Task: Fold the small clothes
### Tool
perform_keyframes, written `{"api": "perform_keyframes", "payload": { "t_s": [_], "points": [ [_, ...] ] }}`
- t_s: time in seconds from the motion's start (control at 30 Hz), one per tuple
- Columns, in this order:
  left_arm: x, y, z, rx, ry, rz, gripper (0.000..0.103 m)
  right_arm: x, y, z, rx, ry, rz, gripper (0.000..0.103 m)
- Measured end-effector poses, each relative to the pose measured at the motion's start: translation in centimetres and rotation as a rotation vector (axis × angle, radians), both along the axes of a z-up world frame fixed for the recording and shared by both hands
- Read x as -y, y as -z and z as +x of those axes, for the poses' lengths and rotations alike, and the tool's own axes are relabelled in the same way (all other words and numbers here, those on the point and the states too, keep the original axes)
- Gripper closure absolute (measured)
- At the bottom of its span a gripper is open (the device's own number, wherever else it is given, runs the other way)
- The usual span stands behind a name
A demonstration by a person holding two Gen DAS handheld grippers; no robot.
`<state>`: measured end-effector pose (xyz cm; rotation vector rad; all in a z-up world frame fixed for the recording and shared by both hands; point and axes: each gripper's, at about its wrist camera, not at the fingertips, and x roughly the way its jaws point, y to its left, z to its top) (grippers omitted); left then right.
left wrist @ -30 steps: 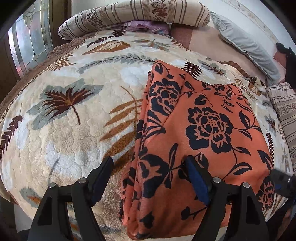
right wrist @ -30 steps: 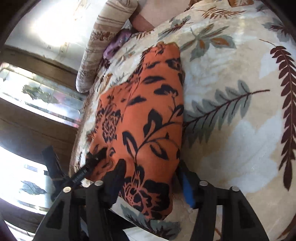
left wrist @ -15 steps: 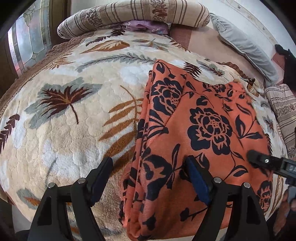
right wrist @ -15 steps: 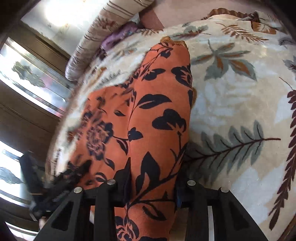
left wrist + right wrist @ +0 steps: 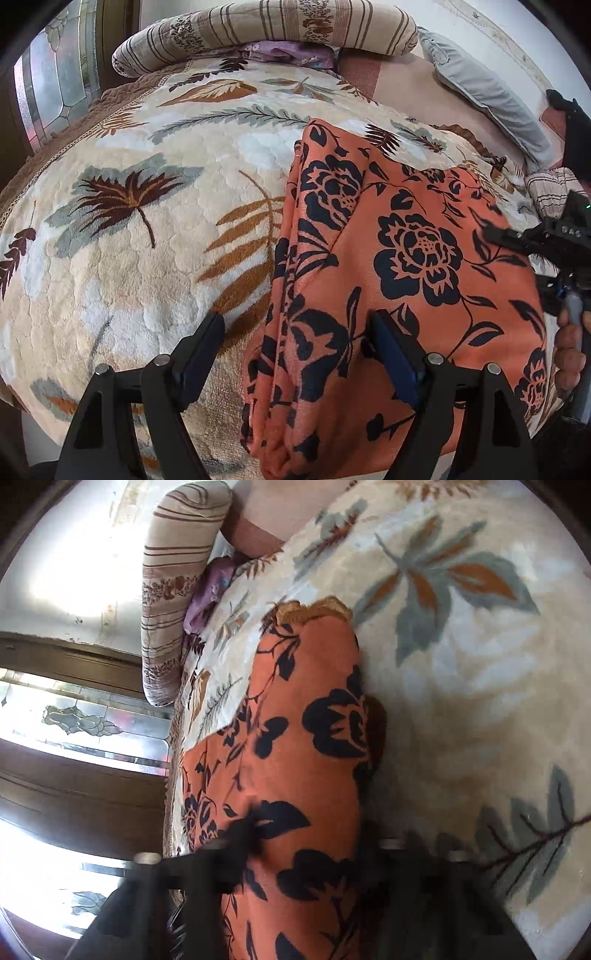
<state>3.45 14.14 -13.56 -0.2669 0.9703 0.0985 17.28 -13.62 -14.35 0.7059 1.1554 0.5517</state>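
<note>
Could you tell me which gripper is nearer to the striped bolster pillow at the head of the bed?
Neither clearly: both the left gripper and right gripper sit on the orange garment, far from the striped bolster pillow.

Leaf-patterned bedspread (image 5: 155, 258), striped bolster (image 5: 266, 26), sunlit patterned-glass window (image 5: 74, 720).

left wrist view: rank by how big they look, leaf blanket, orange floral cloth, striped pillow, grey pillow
1. leaf blanket, fills most of the view
2. orange floral cloth, close to the camera, so its size is flattered
3. striped pillow
4. grey pillow; both pillows lie far back and the fisheye squeezes them, so their order is unsure
</note>
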Motion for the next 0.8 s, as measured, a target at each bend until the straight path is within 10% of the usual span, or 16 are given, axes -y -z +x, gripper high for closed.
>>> {"api": "perform_keyframes", "payload": {
  "t_s": [0.1,0.23,0.3,0.43,0.5,0.8],
  "points": [
    [0.0,0.1,0.1,-0.001,-0.002,0.004,0.019,-1.2,-2.5,-1.8,0.147,-0.01,-0.141,0.07],
    [0.1,0.1,0.2,0.001,-0.001,0.01,0.019,-0.2,0.2,-1.4,0.059,0.028,-0.113,0.061],
    [0.0,0.1,0.2,0.001,-0.001,0.005,0.019,-0.3,-0.6,-1.9,0.068,0.035,-0.145,0.03],
    [0.0,0.1,0.3,0.0,-0.003,0.007,0.019,0.8,-1.3,-3.4,0.076,0.049,-0.074,0.03],
    [-0.1,0.1,0.3,-0.002,-0.003,0.006,0.019,0.3,0.1,-3.0,0.018,0.013,-0.075,0.065],
    [0.1,-0.1,0.0,0.005,-0.011,0.012,0.019,-0.6,-4.0,-5.7,0.181,0.047,-0.362,0.048]
  ]
}}
